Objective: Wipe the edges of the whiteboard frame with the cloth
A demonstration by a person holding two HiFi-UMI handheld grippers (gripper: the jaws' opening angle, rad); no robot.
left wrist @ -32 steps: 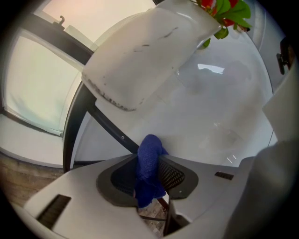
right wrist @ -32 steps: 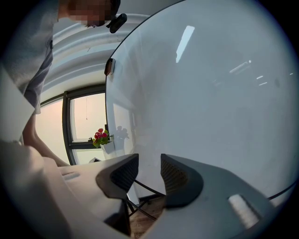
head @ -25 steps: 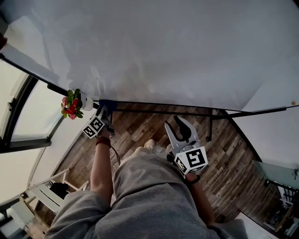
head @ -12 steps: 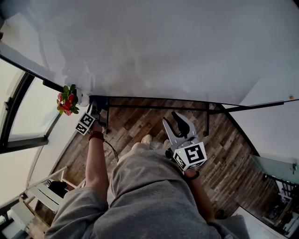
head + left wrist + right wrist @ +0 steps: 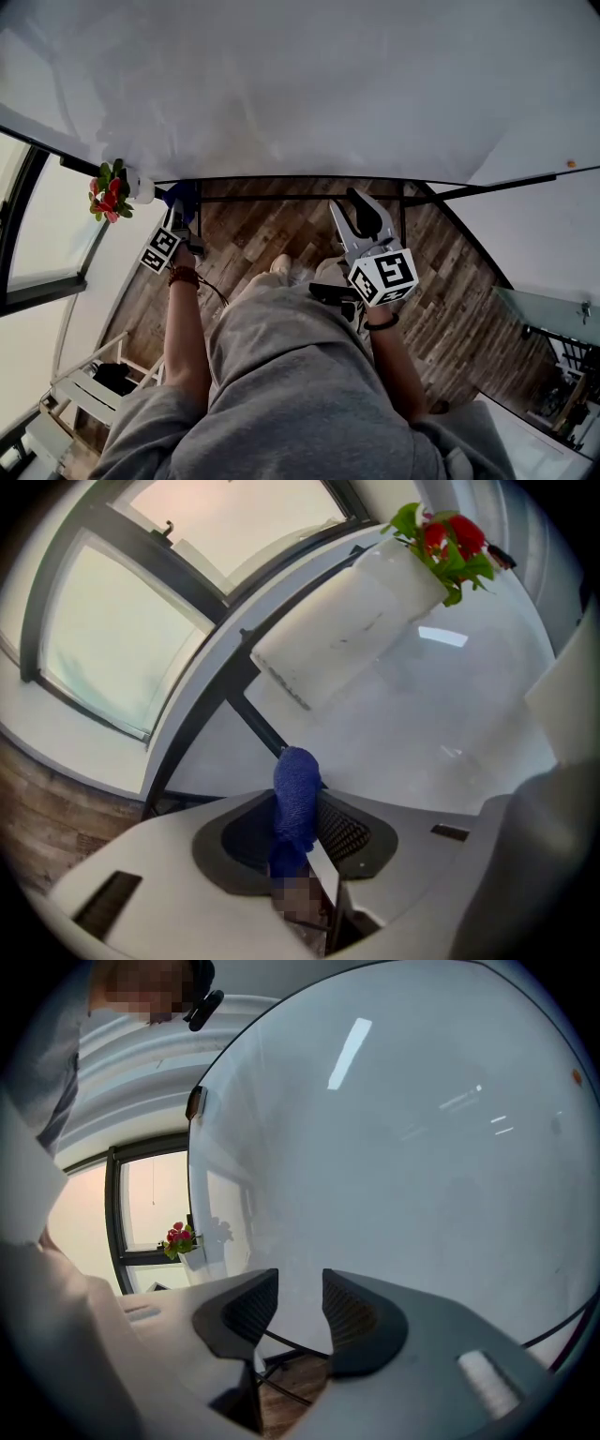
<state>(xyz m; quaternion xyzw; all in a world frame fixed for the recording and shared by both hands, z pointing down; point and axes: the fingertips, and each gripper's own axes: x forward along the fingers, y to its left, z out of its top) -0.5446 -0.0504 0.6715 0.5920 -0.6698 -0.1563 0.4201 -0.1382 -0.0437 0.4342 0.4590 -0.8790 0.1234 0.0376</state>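
Whiteboard frame edge, blue cloth clenched in left hand-held gripper, right hand-held gripper released.

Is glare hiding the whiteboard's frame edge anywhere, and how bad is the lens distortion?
Right gripper view: bright streaks glare on the whiteboard, clear of its dark frame edge, which the lens bows into a curve. Left gripper view: the window is washed out, the blue cloth sharp. Head view: the whiteboard looks evenly lit, without glare.

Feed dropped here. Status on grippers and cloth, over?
Left gripper shut on blue cloth at lower corner of whiteboard frame. Right gripper open, empty. Potted flowers close beside that corner.
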